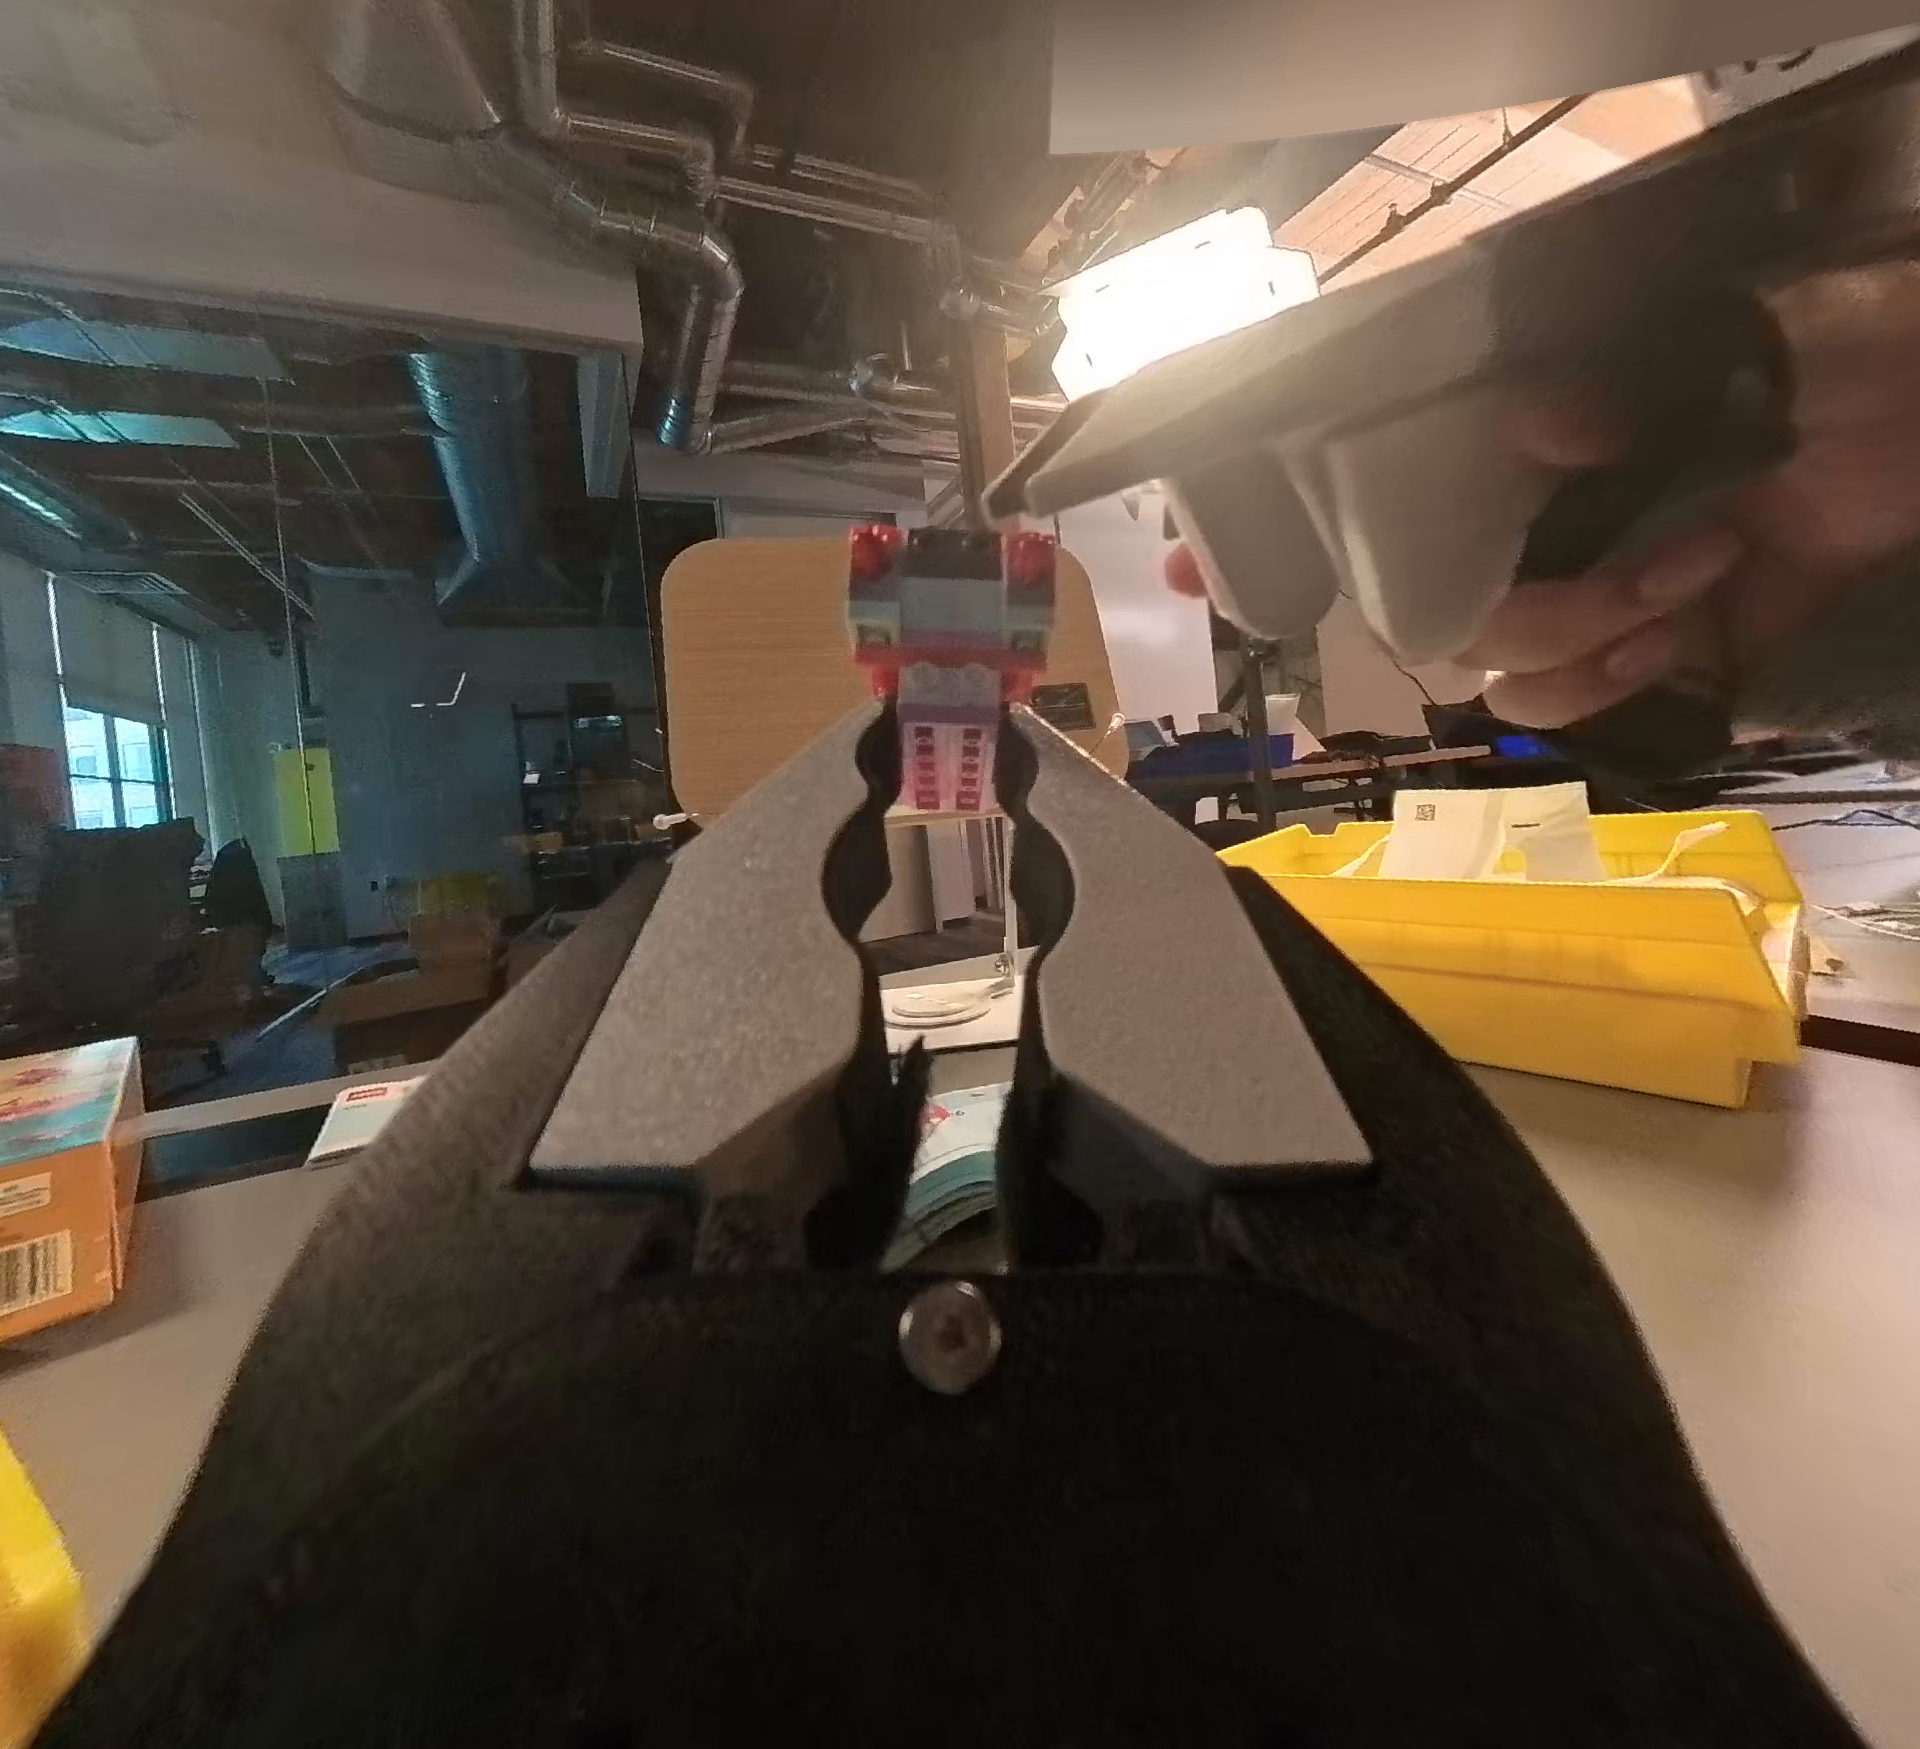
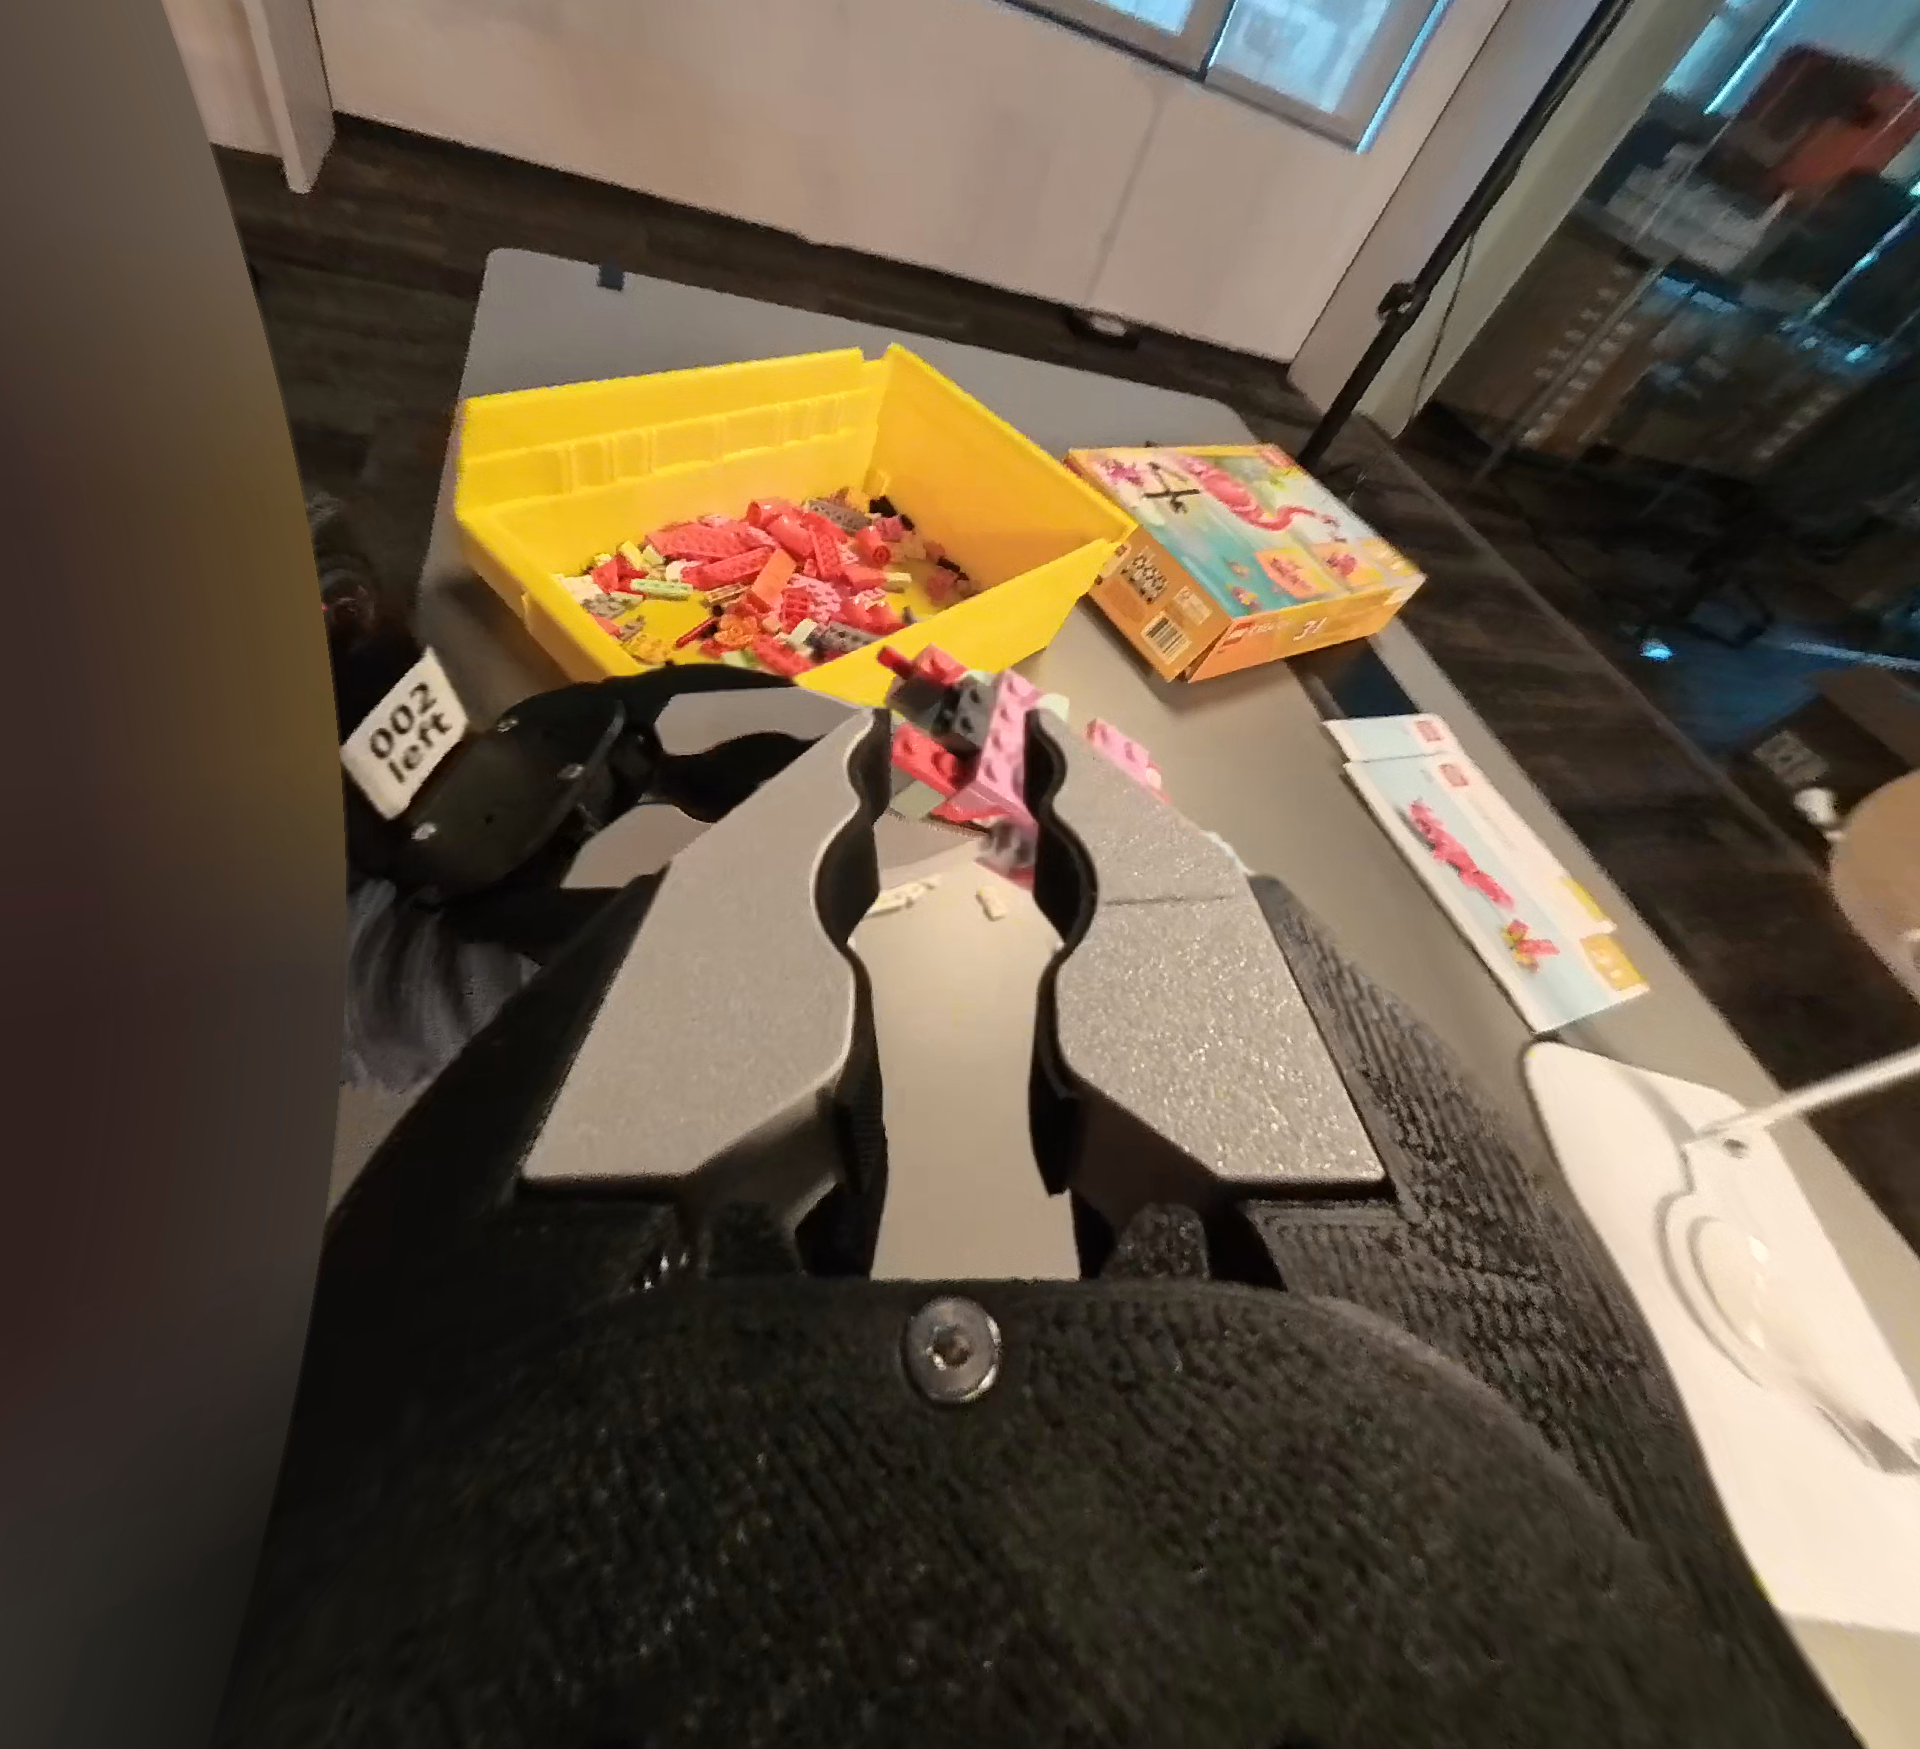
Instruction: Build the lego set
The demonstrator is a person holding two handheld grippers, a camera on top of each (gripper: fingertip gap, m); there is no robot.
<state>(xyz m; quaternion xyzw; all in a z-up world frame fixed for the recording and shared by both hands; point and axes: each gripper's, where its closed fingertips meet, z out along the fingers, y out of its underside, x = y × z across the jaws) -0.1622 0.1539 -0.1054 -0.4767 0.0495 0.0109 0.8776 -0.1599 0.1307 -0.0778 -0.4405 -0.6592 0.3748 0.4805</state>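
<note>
My two grippers [image 1: 951, 743] [image 2: 951, 743] have grey speckled fingers with wavy black inner pads, textured black bodies, and a silver hex screw [image 2: 951, 1352] each.

A yellow bin [image 2: 1018, 473] of loose bricks [image 2: 769, 577], an orange box [image 2: 1247, 556] and booklets [image 2: 1486, 858] sit on the table [image 2: 1299, 826].

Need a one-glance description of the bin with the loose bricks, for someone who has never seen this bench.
On the grey table, look to the far end in the right wrist view, just left of the orange cardboard box: an open yellow bin sits there. It holds a heap of loose red and pink bricks, whereas the other yellow bin holds only white paper bags.
</note>
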